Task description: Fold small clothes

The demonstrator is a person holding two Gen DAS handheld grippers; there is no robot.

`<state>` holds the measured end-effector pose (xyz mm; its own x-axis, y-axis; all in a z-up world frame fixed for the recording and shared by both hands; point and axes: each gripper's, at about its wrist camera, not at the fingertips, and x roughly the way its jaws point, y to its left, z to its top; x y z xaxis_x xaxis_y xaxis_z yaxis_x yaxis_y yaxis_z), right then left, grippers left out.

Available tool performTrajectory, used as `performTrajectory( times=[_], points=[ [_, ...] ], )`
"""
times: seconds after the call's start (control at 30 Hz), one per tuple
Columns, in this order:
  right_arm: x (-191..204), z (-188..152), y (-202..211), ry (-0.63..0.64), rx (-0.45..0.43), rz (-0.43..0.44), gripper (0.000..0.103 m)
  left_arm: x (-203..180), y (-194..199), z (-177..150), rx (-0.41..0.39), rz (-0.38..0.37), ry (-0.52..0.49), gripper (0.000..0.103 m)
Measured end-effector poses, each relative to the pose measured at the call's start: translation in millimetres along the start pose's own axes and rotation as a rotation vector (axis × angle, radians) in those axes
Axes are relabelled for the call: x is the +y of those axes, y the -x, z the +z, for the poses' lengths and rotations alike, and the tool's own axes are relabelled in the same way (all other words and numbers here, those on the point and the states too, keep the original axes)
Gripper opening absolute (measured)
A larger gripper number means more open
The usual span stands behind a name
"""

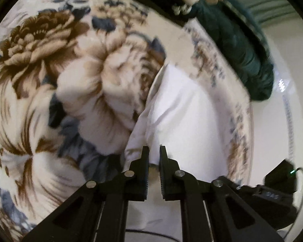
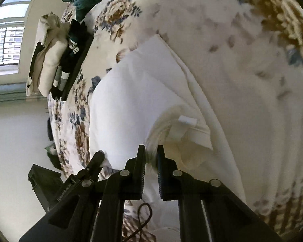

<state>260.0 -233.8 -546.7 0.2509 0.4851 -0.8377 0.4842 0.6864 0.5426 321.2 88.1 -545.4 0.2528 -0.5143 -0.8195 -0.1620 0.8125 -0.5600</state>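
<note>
White cloth point(image 2: 135, 100), one small garment, lies spread on a floral bedspread point(image 1: 50, 100), near the bed's edge in both wrist views. In the right wrist view its folded layers overlap, a small white label point(image 2: 186, 120) stands up by an inner seam, and the near hem runs in between the fingers of the right gripper point(image 2: 150, 155); the jaws stand almost together and pinch that hem. In the left wrist view the same garment point(image 1: 181, 111) reaches down to the left gripper point(image 1: 154, 154), whose jaws are also nearly closed with a corner of the fabric caught between them. The left gripper's black frame also shows at the lower left of the right wrist view, just beside the cloth's edge. The bedspread is cream with large brown blooms and blue-grey leaves, soft and rumpled, and it fills most of both pictures. On its far side sits one black tray point(image 2: 78, 64) carrying a pile of folded pieces point(image 2: 50, 60), cream and black ones; how many I cannot tell. One dark green garment point(image 1: 242, 50) lies heaped beyond the tray at the bed's edge. Past the bed the floor is pale and bare, and a window point(image 2: 8, 34) with a barred lower pane lets in daylight at the far left.
</note>
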Motion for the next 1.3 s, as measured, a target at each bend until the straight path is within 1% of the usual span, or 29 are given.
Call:
performTrajectory(
  times=[0.03, 0.07, 0.1, 0.13, 0.17, 0.2, 0.23, 0.27, 0.3, 0.37, 0.4, 0.5, 0.57, 0.63, 0.67, 0.7, 0.73, 0.77, 0.8, 0.83, 0.9, 0.97, 1.07, 1.13, 1.2, 1.23, 1.27, 1.3],
  points=[
    [1, 0, -4, 0.024, 0.017, -0.033, 0.011, 2, -6, -1, 0.024, 0.019, -0.005, 0.008],
    [-7, -1, -2, 0.041, 0.039, -0.055, 0.011, 4, -9, -1, 0.042, 0.028, -0.006, 0.008],
    [-8, -1, -11, 0.057, 0.082, -0.096, 0.011, 5, -11, -1, 0.055, 0.032, -0.005, 0.010],
    [-13, 0, -12, 0.062, 0.100, -0.113, 0.013, 6, -11, 0, 0.062, 0.026, -0.001, 0.010],
    [-16, 0, -12, 0.064, 0.110, -0.121, 0.020, 7, -9, 1, 0.066, 0.018, 0.003, 0.013],
    [-19, 1, -8, 0.062, 0.109, -0.125, 0.024, 7, -5, 1, 0.066, 0.016, 0.005, 0.018],
    [-21, 2, -2, 0.056, 0.095, -0.108, 0.029, 6, -1, 2, 0.059, 0.015, 0.004, 0.021],
    [-24, 2, 5, 0.047, 0.073, -0.094, 0.031, 6, 5, 3, 0.045, 0.006, 0.003, 0.022],
    [-28, 3, 14, 0.035, 0.047, -0.087, 0.032, 5, 7, 3, 0.039, 0.004, 0.004, 0.022],
    [-37, 8, 30, -0.003, -0.013, -0.068, 0.040, 6, 10, 4, 0.031, 0.002, 0.009, 0.022],
    [-43, 11, 35, -0.026, -0.037, -0.063, 0.041, 8, 9, 5, 0.031, 0.002, 0.014, 0.022],
    [-49, 21, 30, -0.039, -0.032, -0.076, 0.041, 12, 3, 7, 0.037, 0.005, 0.050, 0.022],
    [-42, 26, 21, 0.023, -0.019, -0.120, 0.041, 13, 1, 8, 0.036, 0.010, 0.062, 0.022],
    [-31, 27, 7, 0.132, 0.012, -0.170, 0.041, 11, 0, 8, 0.033, 0.015, 0.060, 0.022],
    [-25, 26, 0, 0.181, 0.017, -0.224, 0.041, 11, -1, 7, 0.034, 0.016, 0.057, 0.022],
    [-19, 23, -5, 0.237, 0.011, -0.272, 0.039, 10, -2, 7, 0.035, 0.018, 0.053, 0.022],
    [-18, 20, -6, 0.256, -0.006, -0.303, 0.019, 9, -3, 7, 0.039, 0.025, 0.048, 0.022],
    [-19, 19, -6, 0.262, -0.021, -0.346, 0.007, 9, -3, 7, 0.040, 0.027, 0.045, 0.022],
    [-21, 18, -5, 0.252, -0.037, -0.351, 0.007, 10, -4, 7, 0.042, 0.028, 0.043, 0.022],
    [-28, 21, 1, 0.208, -0.069, -0.349, 0.006, 10, -5, 7, 0.045, 0.027, 0.044, 0.022],
    [-42, 26, 12, 0.138, -0.099, -0.344, 0.005, 11, -5, 7, 0.045, 0.027, 0.045, 0.022],
    [-49, 31, 14, 0.103, -0.083, -0.314, 0.005, 11, -5, 7, 0.047, 0.026, 0.048, 0.022],
    [-55, 35, 12, 0.093, -0.035, -0.305, 0.006, 13, -6, 7, 0.052, 0.026, 0.058, 0.022],
    [-58, 36, 16, 0.068, -0.029, -0.324, 0.012, 12, -3, 8, 0.052, 0.017, 0.062, 0.022],
    [-60, 38, 29, 0.036, -0.057, -0.283, 0.014, 9, 4, 7, 0.047, 0.015, 0.046, 0.022],
    [-61, 37, 37, 0.021, -0.058, -0.234, 0.021, 7, 9, 5, 0.051, 0.008, 0.033, 0.023],
    [-62, 34, 41, 0.011, -0.047, -0.211, 0.032, 5, 13, 2, 0.054, 0.005, 0.015, 0.023],
    [-63, 30, 46, 0.005, -0.037, -0.193, 0.036, 3, 18, -3, 0.063, 0.011, -0.004, 0.030]
  ],
)
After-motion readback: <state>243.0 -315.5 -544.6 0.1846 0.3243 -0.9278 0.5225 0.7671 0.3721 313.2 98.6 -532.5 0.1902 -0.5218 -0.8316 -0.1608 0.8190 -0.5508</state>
